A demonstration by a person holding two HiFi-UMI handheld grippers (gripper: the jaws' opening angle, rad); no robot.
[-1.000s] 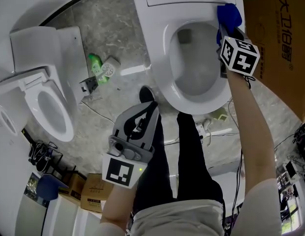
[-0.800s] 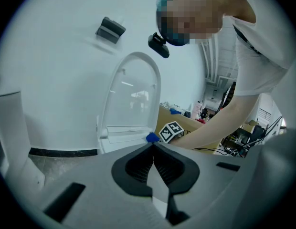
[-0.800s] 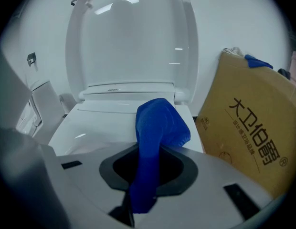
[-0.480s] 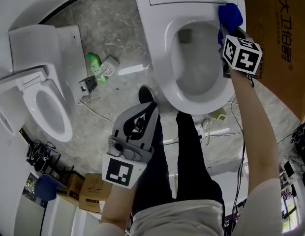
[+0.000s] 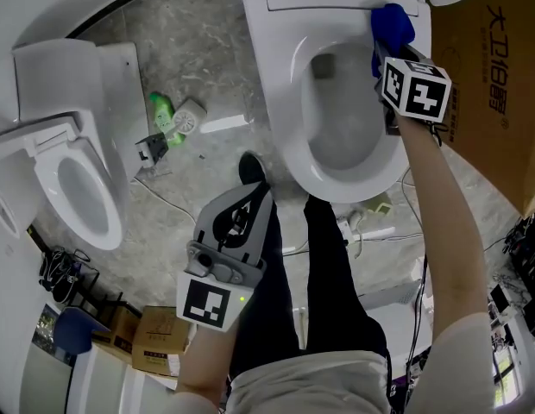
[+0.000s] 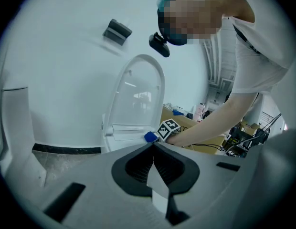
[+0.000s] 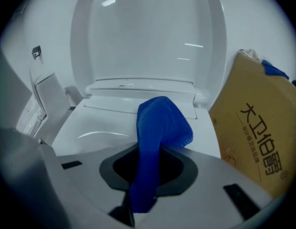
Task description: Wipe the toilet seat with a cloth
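Note:
The white toilet seat (image 5: 283,84) lies at the top of the head view with its lid (image 7: 148,37) raised. A blue cloth (image 5: 391,26) rests on the seat's right rear part, near the hinge. My right gripper (image 5: 387,48) is shut on the cloth (image 7: 157,128), which bulges out past the jaws over the seat (image 7: 102,123). My left gripper (image 5: 242,218) is held low above the person's legs, away from the toilet, with jaws shut and nothing in them. In the left gripper view, the left gripper (image 6: 153,149) faces the toilet lid (image 6: 138,97) and the blue cloth (image 6: 149,137).
A second toilet (image 5: 78,188) stands at the left. A green bottle (image 5: 166,110) and small parts lie on the stone floor between the toilets. A cardboard box (image 5: 492,76) stands close against the toilet's right side (image 7: 255,137). Cables run on the floor by the person's shoe (image 5: 253,167).
My right gripper has slid the cloth a little along the seat's right rear toward the hinge. The left gripper has stayed where it was.

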